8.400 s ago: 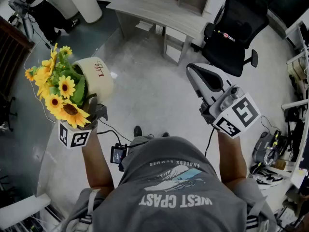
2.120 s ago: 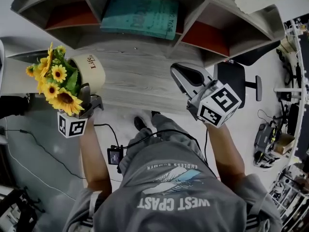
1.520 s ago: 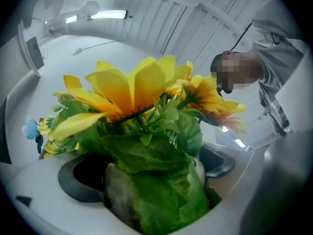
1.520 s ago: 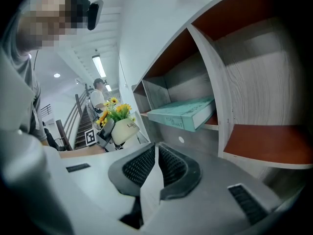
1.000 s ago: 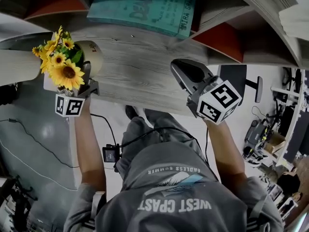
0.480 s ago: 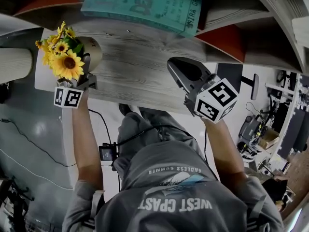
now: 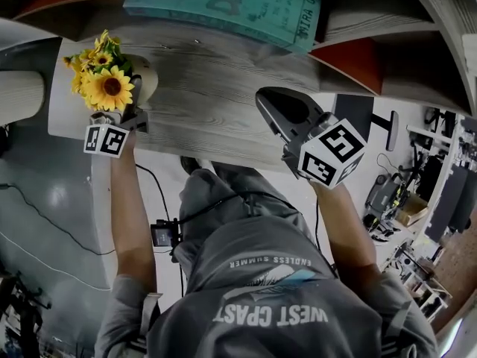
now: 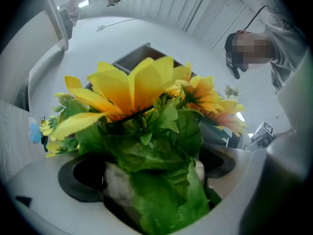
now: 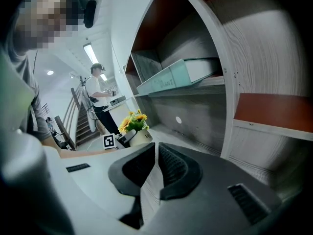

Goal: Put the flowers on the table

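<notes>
Yellow artificial sunflowers [image 7: 104,80] stand in a cream pot [image 7: 144,76]. My left gripper [image 7: 123,114] is shut on the pot and holds it upright over the left end of the grey wooden table [image 7: 216,103]. Whether the pot touches the tabletop is hidden. In the left gripper view the sunflowers [image 8: 133,88] and green leaves fill the space between the jaws of the left gripper [image 8: 146,180]. My right gripper [image 7: 287,114] hovers over the table's near edge, shut with nothing in it. In the right gripper view, past the right gripper [image 9: 155,163], the flowers [image 9: 133,122] show far off.
A shelf unit stands at the back of the table, with a teal book [image 7: 231,2] lying in one compartment and reddish panels [image 7: 350,58] beside it. A black office chair [image 7: 365,118] stands on the floor to the right. Another person [image 9: 98,97] stands far off.
My left gripper has carried the pot a little further in over the table's left end. The right gripper has hardly moved.
</notes>
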### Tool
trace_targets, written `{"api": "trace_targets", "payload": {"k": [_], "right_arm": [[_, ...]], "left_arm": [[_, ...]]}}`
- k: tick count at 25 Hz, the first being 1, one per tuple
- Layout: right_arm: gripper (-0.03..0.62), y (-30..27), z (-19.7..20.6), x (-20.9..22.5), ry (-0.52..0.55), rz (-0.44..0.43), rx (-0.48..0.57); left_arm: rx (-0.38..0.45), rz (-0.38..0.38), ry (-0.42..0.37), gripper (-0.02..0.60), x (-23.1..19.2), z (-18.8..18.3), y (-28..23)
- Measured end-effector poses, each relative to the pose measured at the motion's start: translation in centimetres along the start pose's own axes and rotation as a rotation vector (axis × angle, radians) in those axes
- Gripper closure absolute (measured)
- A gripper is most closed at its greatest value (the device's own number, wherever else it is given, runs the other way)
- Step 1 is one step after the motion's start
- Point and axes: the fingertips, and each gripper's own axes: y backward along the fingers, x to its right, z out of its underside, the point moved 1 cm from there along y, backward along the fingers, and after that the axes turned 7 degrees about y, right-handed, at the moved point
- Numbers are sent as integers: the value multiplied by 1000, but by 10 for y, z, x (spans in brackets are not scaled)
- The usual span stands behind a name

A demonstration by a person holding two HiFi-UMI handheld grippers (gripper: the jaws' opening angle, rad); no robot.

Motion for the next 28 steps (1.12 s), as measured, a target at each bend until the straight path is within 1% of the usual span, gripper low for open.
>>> {"api": "trace_targets", "payload": {"k": [13,17,23,26,28], "right_arm": [[563,-6,9,-4,-9,3,-17],[563,-6,10,-3,-14,4,-19],[563,-6,16,-7,-13,2,-12],[563,-7,17,-8,-17,5,-15],[563,-6,18,-7,-18,5,-16]], "left_arm": [[-100,-36,-15,-6,-22,37,2],[-143,-35,-52,-6,-25,49,1],[-241,-48,-124,-6,-33,79,12],[-261,-47,-149,-6,-34,88,17],[-281,-43,-181,-6,-31,95,17]]}}
